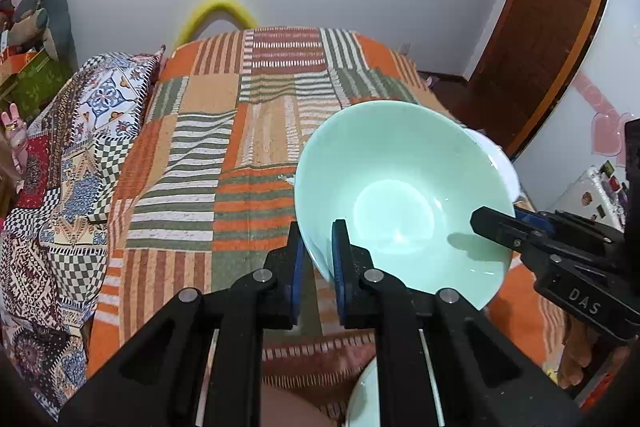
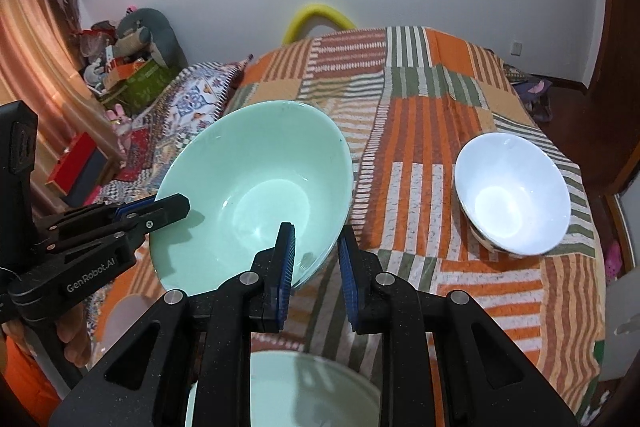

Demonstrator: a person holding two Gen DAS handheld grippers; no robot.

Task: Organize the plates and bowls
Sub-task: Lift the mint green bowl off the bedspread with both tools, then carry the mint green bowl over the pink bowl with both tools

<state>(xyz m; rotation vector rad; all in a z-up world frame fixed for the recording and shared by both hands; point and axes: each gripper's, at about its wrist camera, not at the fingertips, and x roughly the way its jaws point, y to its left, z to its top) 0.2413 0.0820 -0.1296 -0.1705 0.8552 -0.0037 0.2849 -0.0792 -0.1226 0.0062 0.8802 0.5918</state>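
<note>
A: Where is the green bowl (image 2: 252,195) sitting?

B: It is hanging tilted above the bed (image 2: 460,99), between both grippers. The left gripper (image 1: 318,259) is clamping its near-left rim; the right gripper (image 2: 316,259) is clamping the near-right rim. Neither is nearer, since both are gripping it.

A: And where could it be going?

B: Probably to the white bowl (image 2: 512,195), lying ahead and to the right of the right gripper, or to a second green dish (image 2: 316,391) directly beneath it.

A: Is the left view showing those?

B: The white bowl is almost hidden there, behind the green bowl; only the right view is showing it whole.
</note>
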